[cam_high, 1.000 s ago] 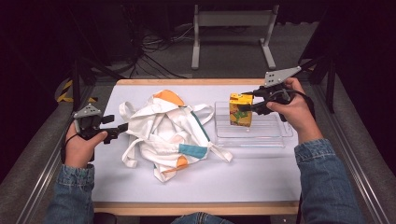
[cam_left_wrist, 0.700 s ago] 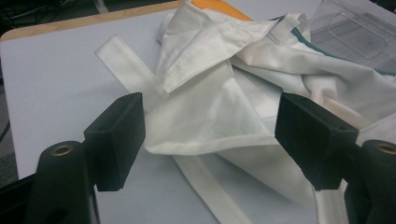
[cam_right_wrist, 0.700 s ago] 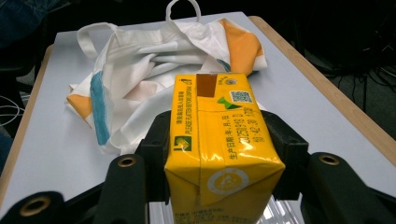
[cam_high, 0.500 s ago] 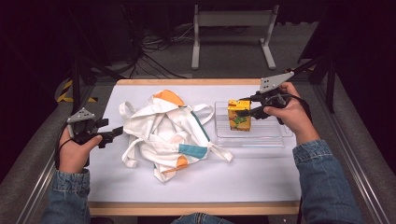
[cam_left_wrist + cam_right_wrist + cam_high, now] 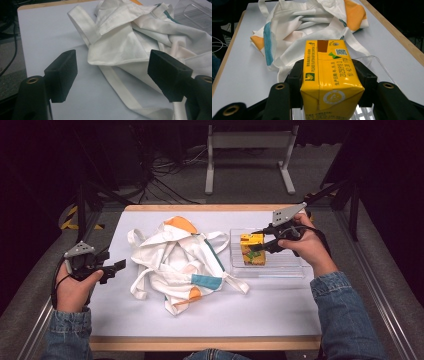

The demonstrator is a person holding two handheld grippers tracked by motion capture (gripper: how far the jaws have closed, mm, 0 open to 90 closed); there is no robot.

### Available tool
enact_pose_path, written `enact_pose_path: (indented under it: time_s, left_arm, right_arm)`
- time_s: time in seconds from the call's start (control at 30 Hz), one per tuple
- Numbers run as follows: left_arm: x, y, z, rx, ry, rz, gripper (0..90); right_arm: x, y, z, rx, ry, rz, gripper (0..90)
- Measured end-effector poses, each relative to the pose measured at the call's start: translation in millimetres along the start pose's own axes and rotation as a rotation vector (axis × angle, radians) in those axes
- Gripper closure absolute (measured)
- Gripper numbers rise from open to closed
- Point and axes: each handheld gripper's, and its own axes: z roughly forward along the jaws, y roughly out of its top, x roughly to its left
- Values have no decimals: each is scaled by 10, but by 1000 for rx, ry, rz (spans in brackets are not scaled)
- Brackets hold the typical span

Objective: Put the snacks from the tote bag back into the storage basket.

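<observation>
Yellow drink carton (image 5: 332, 82) stands in the clear plastic tray (image 5: 285, 270) at the table's right, clamped on both flanks by the right gripper (image 5: 260, 246). To set it down well, lower it straight until the base sits flat on the tray floor, then part the jaws evenly so it doesn't tip. The left gripper (image 5: 112, 75) hovers with jaws spread and empty, just short of the crumpled white tote bag (image 5: 175, 262). Compared with a second ago, the carton sits lower in the tray, and the left hand has drawn back from the bag.
</observation>
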Motion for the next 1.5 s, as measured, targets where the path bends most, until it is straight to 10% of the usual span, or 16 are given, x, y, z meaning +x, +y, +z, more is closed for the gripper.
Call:
enact_pose_path:
  time_s: [1.5]
  left_arm:
    - [26, -51, -41, 6, 11, -10, 247]
  right_arm:
    - [12, -93, 278, 99, 84, -25, 509]
